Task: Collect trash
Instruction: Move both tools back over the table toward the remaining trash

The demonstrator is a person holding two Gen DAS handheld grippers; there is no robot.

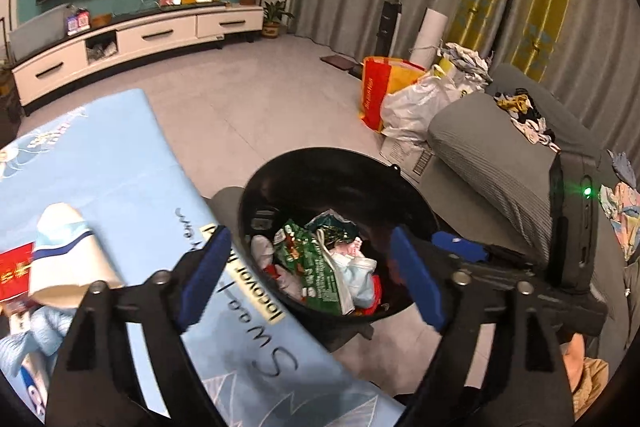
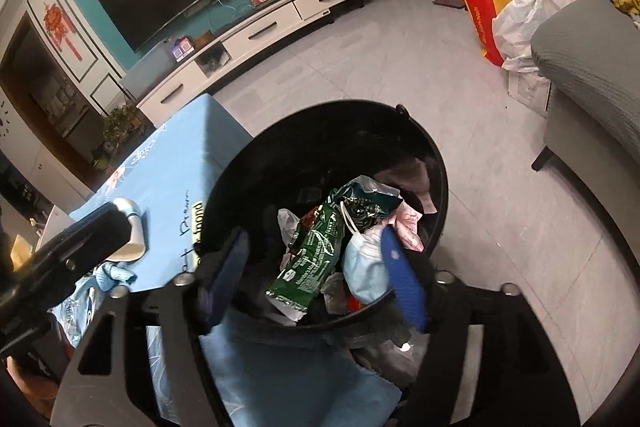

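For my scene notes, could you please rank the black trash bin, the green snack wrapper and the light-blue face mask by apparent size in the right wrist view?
1. black trash bin
2. green snack wrapper
3. light-blue face mask, though partly hidden by the blue finger.

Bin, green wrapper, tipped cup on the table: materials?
Bin: looks like hard black plastic, glossy; its inner wall throws soft highlights.
Green wrapper: likely printed plastic film, shiny, holding sharp creases.
Cup: probably paper, matte white with blue bands and a thin rolled rim.
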